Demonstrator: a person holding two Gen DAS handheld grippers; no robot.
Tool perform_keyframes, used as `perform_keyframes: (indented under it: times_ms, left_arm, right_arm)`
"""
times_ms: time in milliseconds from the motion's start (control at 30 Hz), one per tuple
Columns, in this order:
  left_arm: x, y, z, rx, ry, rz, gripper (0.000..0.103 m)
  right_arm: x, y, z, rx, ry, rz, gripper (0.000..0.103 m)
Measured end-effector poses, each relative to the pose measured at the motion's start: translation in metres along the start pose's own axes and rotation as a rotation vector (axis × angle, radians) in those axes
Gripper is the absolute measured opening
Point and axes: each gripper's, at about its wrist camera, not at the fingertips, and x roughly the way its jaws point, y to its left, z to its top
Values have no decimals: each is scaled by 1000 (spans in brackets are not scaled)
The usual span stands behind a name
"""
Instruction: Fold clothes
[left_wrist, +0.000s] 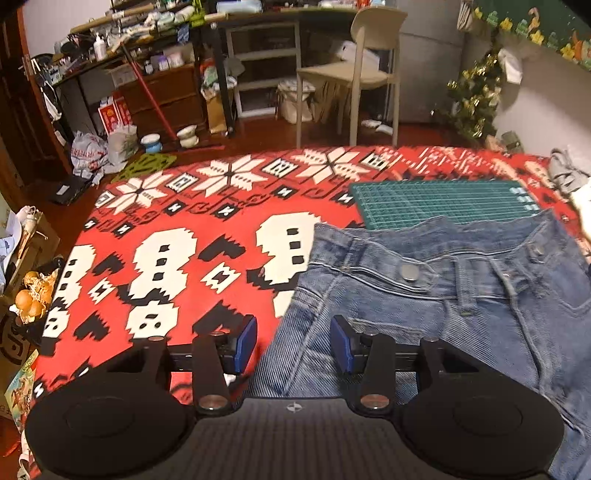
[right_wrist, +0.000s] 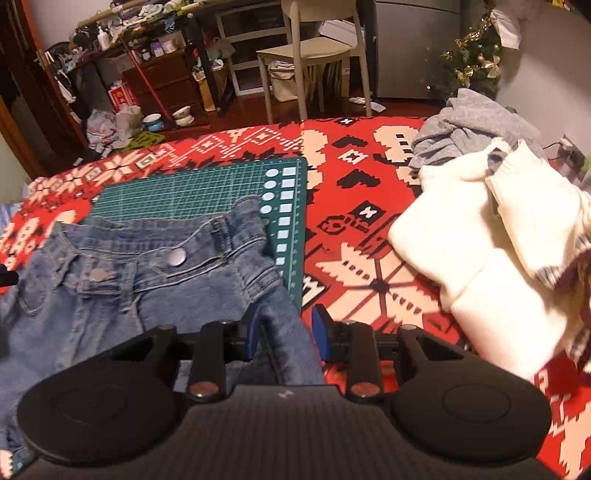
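Denim jeans (right_wrist: 155, 280) lie between both down-tilted hand-held grippers' spread, unpinching jaws.

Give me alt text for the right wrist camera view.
The right gripper straddles the side edge of blue jeans, jaws apart, not clamped. The waistband overlaps a green cutting mat on a red patterned blanket; a white sweater lies right.
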Motion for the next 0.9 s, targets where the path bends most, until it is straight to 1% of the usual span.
perform_keyframes:
  times_ms: [67,133,200,233,267,300,333,400,433,467,500,533,600,667,733,800,900]
  left_arm:
    - [8,2,0,-9,16,-23,50]
    - [13,1,-1,20,20,-11,52]
    - [15,0,-4,52,13,4,54]
    - [16,1,-6,58,11,5,56]
    - [17,4,-7,50,5,0,60]
    - [18,7,-9,34,1,-2,62]
    - [18,8,-10,19,-4,-6,62]
    - [16,11,-13,-8,-17,-13,58]
    - [16,12,-15,-22,-23,-16,47]
    - [14,7,-16,-15,-25,-14,27]
    - [12,1,-16,-5,-26,-12,18]
    - [10,-5,-17,5,-27,-9,14]
    - [8,-16,-18,47,-33,16,11]
    - [4,-16,-18,24,-44,27,10]
    - [-1,-11,-14,-9,-68,32,9]
    - [-4,-7,-5,-16,-96,59,9]
    - [-7,-4,14,-25,-133,93,9]
  right_arm:
    - [8,-1,0,28,1,7,42]
    - [14,1,0,25,-6,12,43]
    - [18,6,1,-6,-17,11,46]
    - [19,8,1,-15,-19,12,47]
    - [20,9,2,-19,-20,14,47]
    - [20,11,2,-23,-21,14,48]
    - [20,14,1,-36,-24,3,47]
    - [20,21,-2,-79,-34,-33,41]
    - [19,25,-4,-97,-41,-49,40]
    - [17,28,-5,-111,-51,-62,34]
    - [16,32,-6,-128,-59,-72,19]
    - [15,37,-7,-146,-65,-79,19]
    - [12,47,-9,-183,-76,-94,13]
    - [9,56,-7,-199,-89,-111,11]
    - [6,58,-1,-189,-107,-109,10]
    - [5,61,8,-199,-122,-110,10]
    - [15,72,22,-276,-137,-146,9]
